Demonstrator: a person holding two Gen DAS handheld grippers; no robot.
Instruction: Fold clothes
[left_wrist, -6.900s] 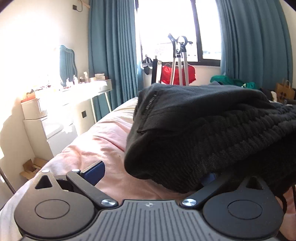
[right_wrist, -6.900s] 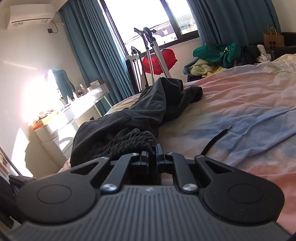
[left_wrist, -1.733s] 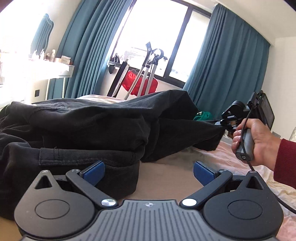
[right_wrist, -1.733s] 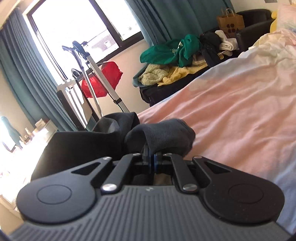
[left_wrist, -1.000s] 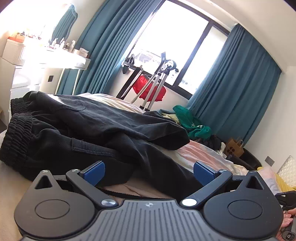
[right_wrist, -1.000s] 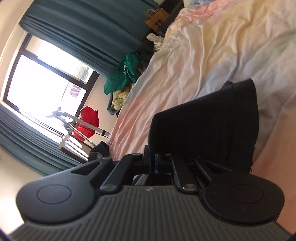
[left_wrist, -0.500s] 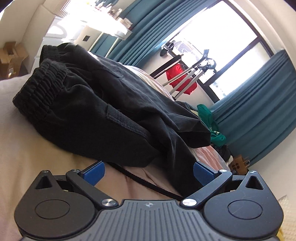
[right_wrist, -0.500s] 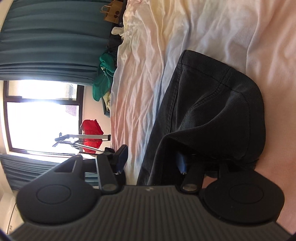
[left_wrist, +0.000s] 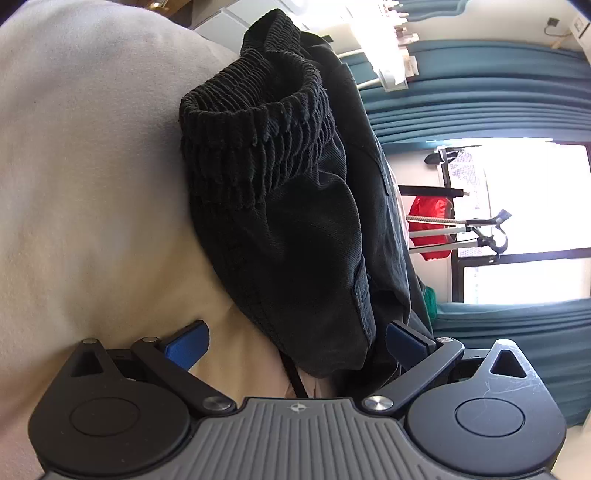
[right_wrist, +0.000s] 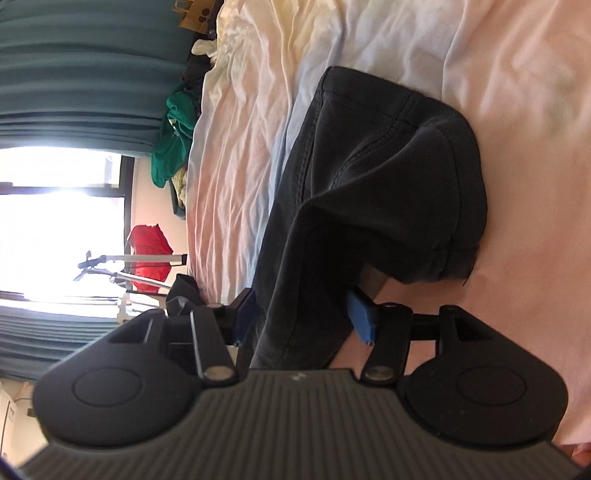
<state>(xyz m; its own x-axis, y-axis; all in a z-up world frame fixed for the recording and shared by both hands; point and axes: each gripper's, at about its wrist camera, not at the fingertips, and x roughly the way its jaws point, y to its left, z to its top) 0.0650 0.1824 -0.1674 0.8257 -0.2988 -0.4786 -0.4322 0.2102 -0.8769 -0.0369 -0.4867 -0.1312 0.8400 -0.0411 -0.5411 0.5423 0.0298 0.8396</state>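
Left gripper (left_wrist: 297, 341) stood wide, blue pads (left_wrist: 184, 345) spread, nothing clamped; a fold of the black trousers (left_wrist: 295, 236) bulged into the gap between them. Right gripper (right_wrist: 303, 314) was also spread, its blue pads either side of a trouser leg (right_wrist: 369, 192), cloth between them but not pinched.

Trousers lay on the bed sheet (right_wrist: 517, 110): ribbed elastic waistband (left_wrist: 255, 129) end bunched in a heap in the left view, leg end (right_wrist: 443, 221) doubled over itself in the right view. A drawcord (left_wrist: 293, 380) trailed out near the left jaws.

My read: the garment was partly gathered, not yet a flat, squared stack. This could have been a re-grip between folds or a release after one; can't settle which.

Handling notes, as judgement: pinch through all layers at a hem or seam, not a single ply; keep the cord tucked in; pull both ends taut before laying over.

Materials: heavy matte twill, stitched seams, gathered rib at the waist. The sheet was soft, wrinkled, pale pink to cream, so it would likely drag with the cloth.
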